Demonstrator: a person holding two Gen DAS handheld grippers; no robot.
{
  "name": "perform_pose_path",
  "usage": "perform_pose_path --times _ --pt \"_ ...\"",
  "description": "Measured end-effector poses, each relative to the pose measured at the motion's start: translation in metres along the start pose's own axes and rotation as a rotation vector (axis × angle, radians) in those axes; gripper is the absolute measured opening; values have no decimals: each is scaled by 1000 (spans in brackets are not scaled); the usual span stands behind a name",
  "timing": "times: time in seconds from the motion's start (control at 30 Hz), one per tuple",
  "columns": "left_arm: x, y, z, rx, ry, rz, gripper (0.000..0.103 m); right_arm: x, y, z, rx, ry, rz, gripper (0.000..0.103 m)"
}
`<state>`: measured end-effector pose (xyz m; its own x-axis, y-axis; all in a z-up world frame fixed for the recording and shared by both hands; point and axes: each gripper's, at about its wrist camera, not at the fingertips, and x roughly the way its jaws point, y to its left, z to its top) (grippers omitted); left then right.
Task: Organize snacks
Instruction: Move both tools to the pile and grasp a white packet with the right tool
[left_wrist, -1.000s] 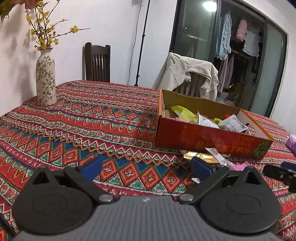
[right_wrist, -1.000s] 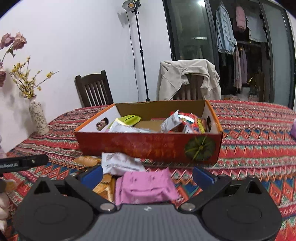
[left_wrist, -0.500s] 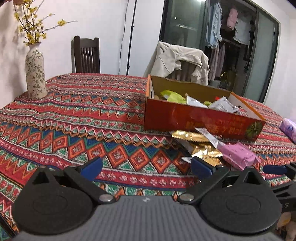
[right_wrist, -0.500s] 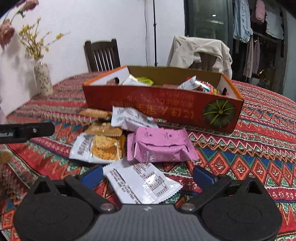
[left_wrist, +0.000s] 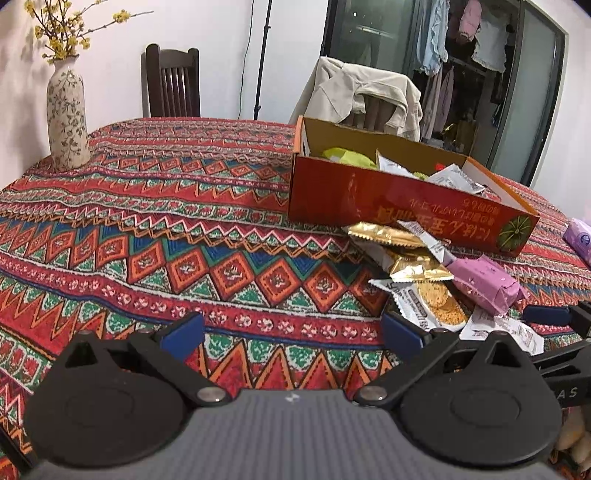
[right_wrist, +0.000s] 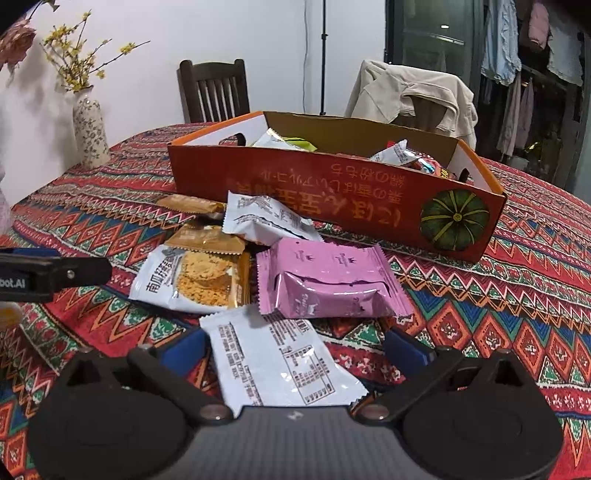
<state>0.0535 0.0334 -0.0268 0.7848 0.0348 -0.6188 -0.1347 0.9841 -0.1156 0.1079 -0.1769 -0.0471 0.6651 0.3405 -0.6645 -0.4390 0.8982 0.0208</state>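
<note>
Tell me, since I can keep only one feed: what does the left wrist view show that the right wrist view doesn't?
Left only: a purple pack at the far right table edge, and the right gripper from the side. Right only: the box's handle cutouts and a pink flower. Both: the orange box, pink snack pack, white label-side packet, vase, and draped jacket.

the surface wears a woven cloth in red, blue and green zigzags (left_wrist: 192, 229), matt and slightly rough. the red printed cardboard box (right_wrist: 332, 195) has a faint sheen outside and raw brown board inside. the pink plastic snack wrapper (right_wrist: 328, 284) is glossy and crinkled; the white film packet with black print (right_wrist: 280, 365) shines smoothly; the gold foil packets (left_wrist: 384, 234) look metallic. the left hand-held gripper (left_wrist: 291, 334) is matt black plastic with blue pads. the flowered ceramic vase (left_wrist: 67, 114) looks glazed.
</note>
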Motion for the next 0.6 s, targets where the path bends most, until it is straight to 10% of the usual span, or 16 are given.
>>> perform_pose_path --times 0.23,0.4,0.6 --pt "4 5 -3 -21 23 2 103 -1 2 0 -27 -4 33 101" --pt "4 6 -4 -22 21 -3 103 -9 5 0 -53 -25 71 65" --pt "3 6 -4 -28 22 -4 103 -20 2 -1 -60 -32 78 45"
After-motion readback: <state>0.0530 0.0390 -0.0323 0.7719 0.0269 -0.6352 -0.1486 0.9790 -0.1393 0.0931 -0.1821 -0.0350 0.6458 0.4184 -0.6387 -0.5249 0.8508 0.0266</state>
